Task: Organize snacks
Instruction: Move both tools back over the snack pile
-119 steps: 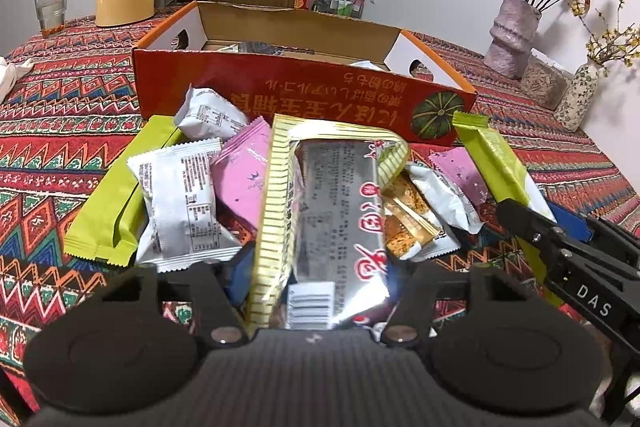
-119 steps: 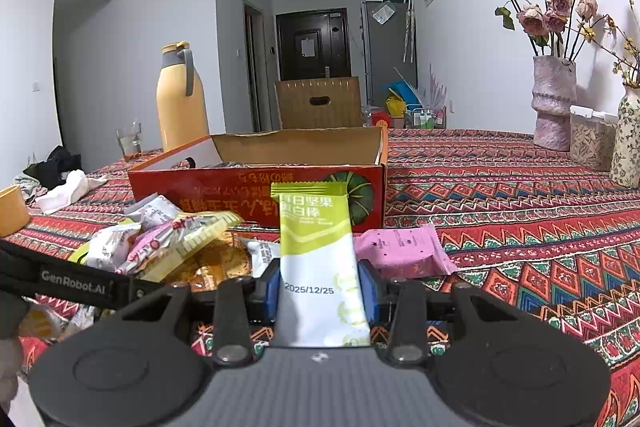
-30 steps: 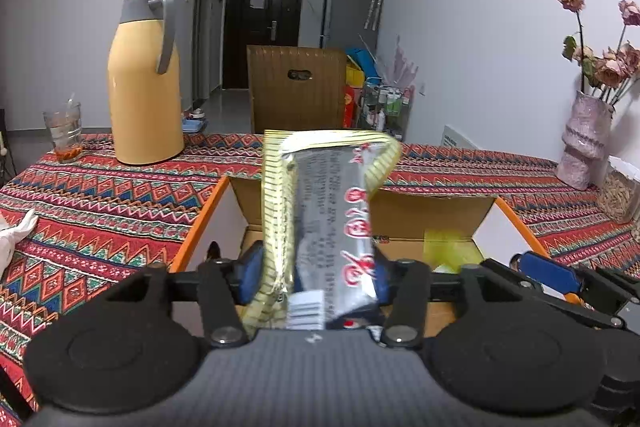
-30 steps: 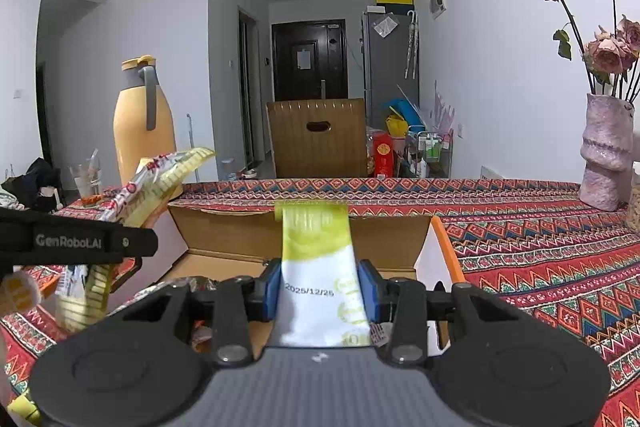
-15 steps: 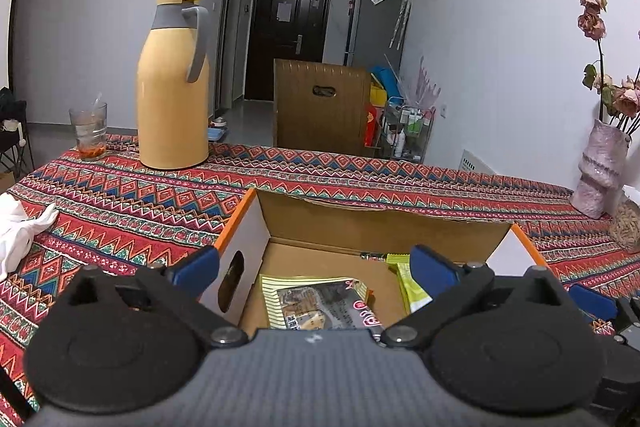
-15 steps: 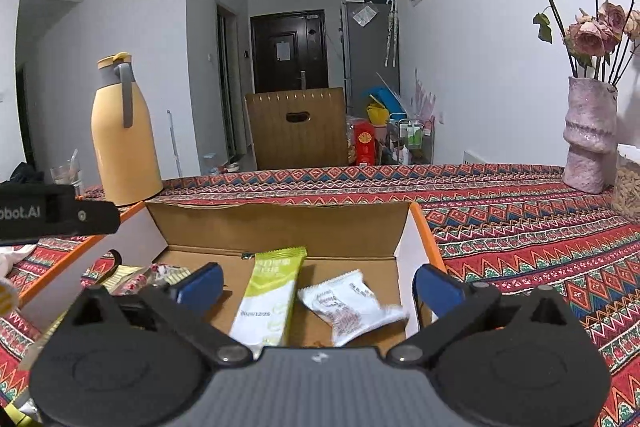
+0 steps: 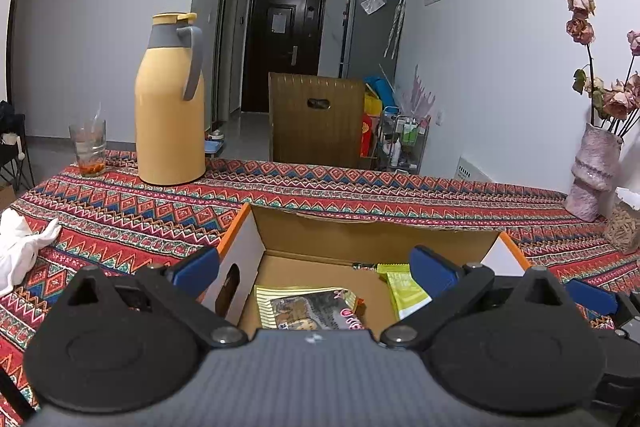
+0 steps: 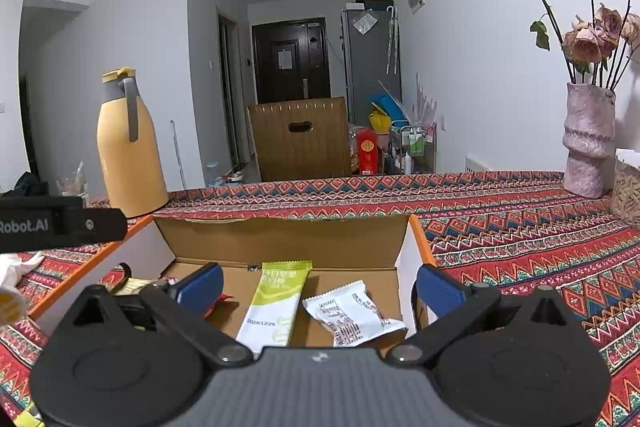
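Both hand-held grippers are hovering over an open cardboard box (image 7: 372,231) that is sitting on a patterned tablecloth (image 7: 120,215). The left gripper (image 7: 314,269) is standing with its jaws spread wide and nothing between its blue pads, and the right gripper (image 8: 318,285) is doing the same, wide and empty. The snacks are lying on the box floor. The left wrist view is looking into the left part of the box, where a yellow-striped packet (image 7: 308,307) is lying flat beside the white side wall with its handle cut-out, and only the top of a green bar wrapper (image 7: 404,291) is peeking out past the right pad. The right wrist view is showing what the left one is missing: the whole green bar wrapper (image 8: 276,303) lying lengthwise, and just to its right a white printed pouch (image 8: 352,313), touching or nearly touching it. In that view the striped packet is mostly hiding behind the left pad. The left view is giving a clear look at a yellow thermos jug (image 7: 170,107) and a drinking glass (image 7: 88,149) at the far table edge, plus a white cloth (image 7: 20,247) at the left. The right view is showing a pink vase (image 8: 588,143) of dried roses in full, and the side of the left gripper's black body (image 8: 60,225) crossing its left edge.
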